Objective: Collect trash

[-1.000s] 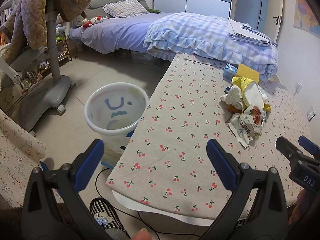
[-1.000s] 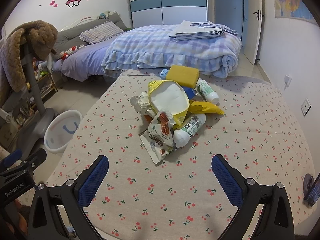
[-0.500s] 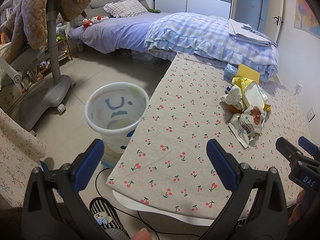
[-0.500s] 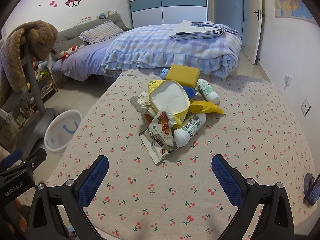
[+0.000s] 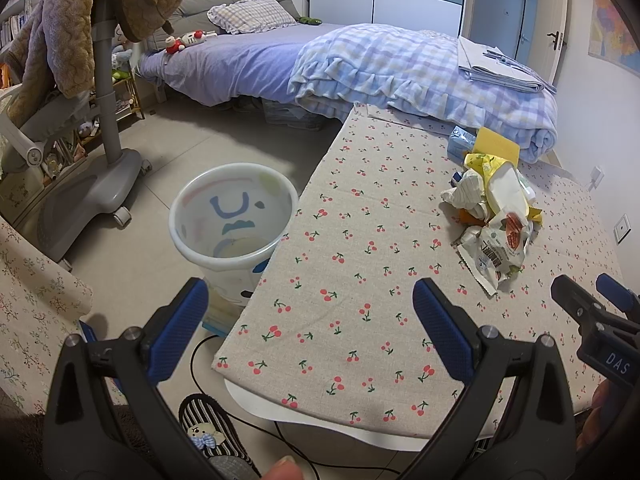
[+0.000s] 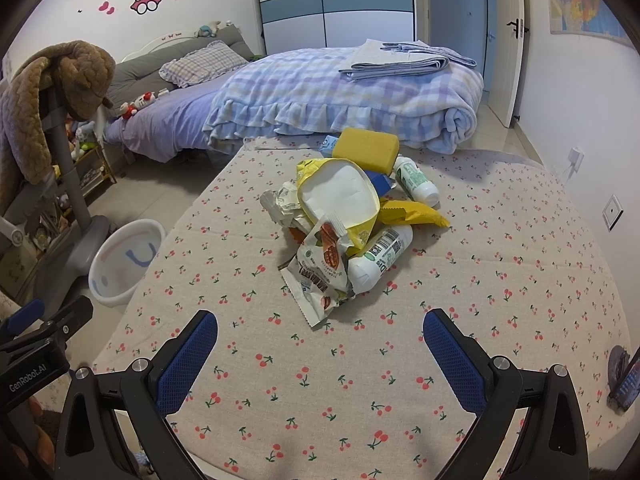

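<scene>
Both tools, left tool (image 5: 310, 318) and right tool (image 6: 320, 344), hung agape, empty | trash pile (image 6: 346, 226) on surface (image 6: 500, 280) looked light, crinkly | best pinched by wrapper (image 6: 320, 276) edge

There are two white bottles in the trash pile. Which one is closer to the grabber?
The white bottle with the barcode label, lying under the yellow wrapper, is closer to the right gripper. The other bottle lies farther back beside the yellow sponge.

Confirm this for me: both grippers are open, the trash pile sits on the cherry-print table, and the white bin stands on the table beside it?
Not quite: the white bin stands on the floor beside the table, as the left wrist view shows. The rest holds.
</scene>
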Demonstrator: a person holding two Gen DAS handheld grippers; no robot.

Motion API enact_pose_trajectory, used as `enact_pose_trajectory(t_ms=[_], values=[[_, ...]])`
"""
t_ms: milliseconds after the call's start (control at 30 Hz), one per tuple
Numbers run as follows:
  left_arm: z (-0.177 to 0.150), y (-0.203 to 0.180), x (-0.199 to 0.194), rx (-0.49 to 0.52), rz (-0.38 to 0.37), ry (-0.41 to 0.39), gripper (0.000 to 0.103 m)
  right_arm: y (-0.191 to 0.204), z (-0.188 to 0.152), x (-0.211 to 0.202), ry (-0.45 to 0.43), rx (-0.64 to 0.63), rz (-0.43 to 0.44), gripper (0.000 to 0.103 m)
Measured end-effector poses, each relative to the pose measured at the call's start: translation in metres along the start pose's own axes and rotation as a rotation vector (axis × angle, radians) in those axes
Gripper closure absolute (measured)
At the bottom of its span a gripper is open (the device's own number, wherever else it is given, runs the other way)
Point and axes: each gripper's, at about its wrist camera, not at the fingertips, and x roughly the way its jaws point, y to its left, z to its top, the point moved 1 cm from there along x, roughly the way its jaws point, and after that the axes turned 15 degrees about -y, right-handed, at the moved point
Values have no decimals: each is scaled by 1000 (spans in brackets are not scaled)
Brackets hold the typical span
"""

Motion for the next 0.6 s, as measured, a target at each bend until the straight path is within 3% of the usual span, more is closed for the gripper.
enact_pose_trajectory(t_ms=[267,600], values=[[3,3,2,5,-16,17,1,-1,0,1,3,5,1,0],[19,-6,15,42,-99,86,1,-30,22,15,61,53,-53,0]])
